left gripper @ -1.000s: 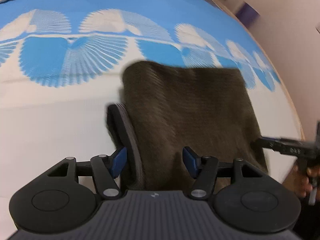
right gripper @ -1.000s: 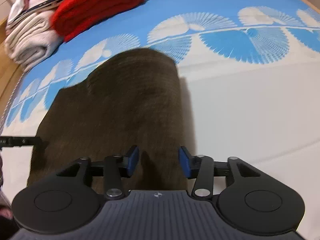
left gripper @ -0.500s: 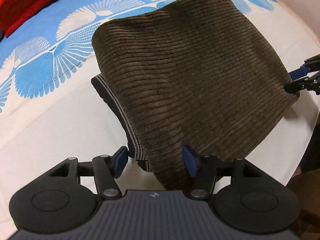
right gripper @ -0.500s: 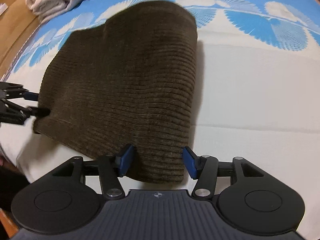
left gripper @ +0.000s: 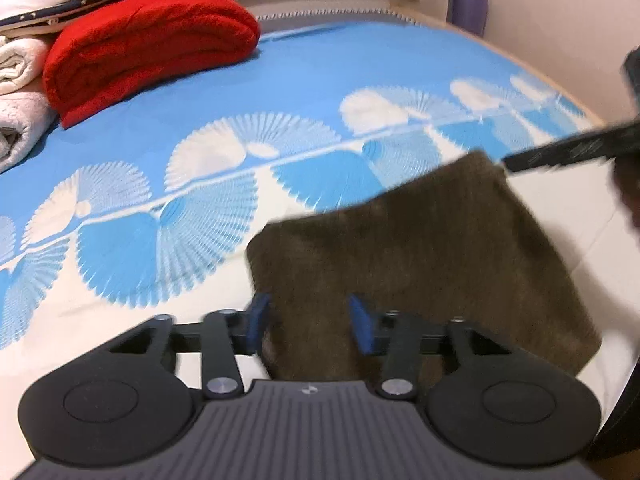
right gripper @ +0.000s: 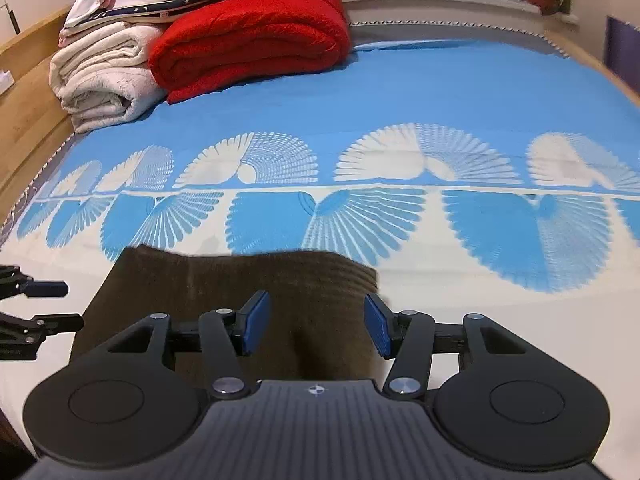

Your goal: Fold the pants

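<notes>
Hovering low over the folded pants, left claw and right claw both gape wide, level.

- Light is bright, warm and even over the bed sheet; its source cannot be told; no glare shows
- Shadows are soft; a faint one lies on the sheet just beside the folded pants
- The left wrist view is smeared by motion: the pants lose their ribbing, and the right gripper beyond them is a dark streak
- The right wrist view is sharper; the sheet's fan print reads crisply beyond the pants
- Fisheye bending curves the sheet's edges in both views; dark vignette fills the corners
</notes>
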Action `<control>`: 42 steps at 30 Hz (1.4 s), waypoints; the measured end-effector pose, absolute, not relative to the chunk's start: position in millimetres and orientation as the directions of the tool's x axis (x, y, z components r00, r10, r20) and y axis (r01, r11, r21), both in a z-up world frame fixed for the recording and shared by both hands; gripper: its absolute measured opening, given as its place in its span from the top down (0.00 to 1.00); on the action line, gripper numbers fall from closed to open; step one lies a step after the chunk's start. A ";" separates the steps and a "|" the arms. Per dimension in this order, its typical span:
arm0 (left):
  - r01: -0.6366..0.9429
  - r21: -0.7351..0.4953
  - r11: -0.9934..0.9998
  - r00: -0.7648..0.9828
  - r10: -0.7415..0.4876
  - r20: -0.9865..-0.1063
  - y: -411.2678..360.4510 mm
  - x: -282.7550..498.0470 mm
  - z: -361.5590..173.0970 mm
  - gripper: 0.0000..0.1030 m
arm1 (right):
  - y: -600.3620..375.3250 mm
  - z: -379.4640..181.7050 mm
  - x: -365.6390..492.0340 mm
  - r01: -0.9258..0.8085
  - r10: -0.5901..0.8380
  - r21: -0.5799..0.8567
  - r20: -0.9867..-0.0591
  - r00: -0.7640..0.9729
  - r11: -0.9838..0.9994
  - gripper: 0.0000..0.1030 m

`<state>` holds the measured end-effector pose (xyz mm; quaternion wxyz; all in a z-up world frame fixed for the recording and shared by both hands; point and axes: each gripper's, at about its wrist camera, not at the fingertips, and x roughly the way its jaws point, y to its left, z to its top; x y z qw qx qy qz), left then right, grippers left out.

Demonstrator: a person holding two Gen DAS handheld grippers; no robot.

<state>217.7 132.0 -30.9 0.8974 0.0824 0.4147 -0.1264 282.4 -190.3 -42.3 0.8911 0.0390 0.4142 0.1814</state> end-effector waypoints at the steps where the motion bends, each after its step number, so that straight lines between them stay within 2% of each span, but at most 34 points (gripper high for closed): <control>1: 0.301 0.028 0.953 0.625 -0.176 -0.760 131.2 219.6 -31.9 0.72 | -186.6 -51.4 291.7 -0.291 0.367 0.235 -0.720 0.589 0.927 0.49; 2: 0.308 0.010 0.951 0.619 -0.193 -0.761 131.7 223.8 -35.2 0.74 | -182.8 -60.1 299.9 -0.287 0.363 0.232 -0.719 0.593 0.929 0.57; 3: 0.315 -0.005 0.949 0.602 -0.203 -0.772 131.3 227.2 -40.1 0.77 | -180.0 -67.1 306.4 -0.265 0.336 0.216 -0.725 0.602 0.940 0.59; 5: 0.318 0.032 0.948 0.526 -0.148 -0.838 130.0 236.0 -64.4 0.82 | -180.3 -82.9 329.1 -0.134 0.263 0.229 -0.764 0.588 0.964 0.62; 7: 0.366 0.119 0.923 0.518 -0.096 -0.850 126.0 233.0 -82.1 0.82 | -173.8 -99.0 341.0 -0.081 0.213 0.204 -0.797 0.565 0.976 0.63; 8: 0.377 0.123 0.918 0.516 -0.098 -0.851 125.4 233.2 -81.8 0.82 | -166.8 -103.0 344.3 -0.099 0.194 0.169 -0.799 0.568 0.981 0.63; 12: 0.342 0.026 0.939 0.481 -0.152 -0.864 139.0 245.1 -70.5 0.82 | -149.7 -112.6 352.1 -0.126 0.137 0.078 -0.808 0.573 0.989 0.64; 18: 0.248 -0.058 0.967 0.639 -0.209 -0.740 142.3 266.3 -54.2 0.82 | -155.5 -119.9 359.4 -0.110 0.142 0.097 -0.816 0.560 0.989 0.64; 21: 0.207 0.035 0.978 0.559 -0.089 -0.824 138.9 284.2 -88.9 0.78 | -156.6 -114.2 355.2 -0.116 0.149 0.100 -0.803 0.577 0.988 0.63; 26: 0.143 -0.010 0.990 0.560 -0.089 -0.824 147.6 282.2 -74.1 0.78 | -177.5 -76.4 338.6 -0.089 0.182 0.165 -0.720 0.670 0.982 0.63; 31: 0.298 -0.043 0.954 0.555 -0.210 -0.805 147.5 243.3 -49.8 0.78 | -200.3 -59.4 306.2 -0.213 0.286 0.192 -0.706 0.648 0.958 0.61; 34: 0.350 0.025 0.936 0.473 -0.154 -0.867 151.1 228.2 -83.4 0.74 | -200.2 -79.2 295.1 -0.265 0.246 0.105 -0.775 0.582 0.958 0.61; 35: 0.348 0.022 0.937 0.484 -0.160 -0.860 152.9 225.0 -84.1 0.74 | -202.3 -93.7 296.1 -0.250 0.196 0.066 -0.818 0.541 0.966 0.56; 36: 0.331 0.010 0.943 0.483 -0.161 -0.861 153.6 223.7 -78.8 0.74 | -207.1 -101.6 296.4 -0.231 0.189 0.076 -0.832 0.521 0.970 0.45; 38: 0.314 0.009 0.949 0.496 -0.156 -0.854 151.7 213.6 -62.0 0.74 | -218.7 -101.4 296.7 -0.158 0.194 0.131 -0.839 0.508 0.979 0.46; 42: 0.501 -0.011 0.865 0.460 -0.277 -0.844 133.4 171.4 -49.3 0.72 | -215.5 -68.5 271.8 -0.182 0.193 0.106 -0.793 0.578 0.978 0.47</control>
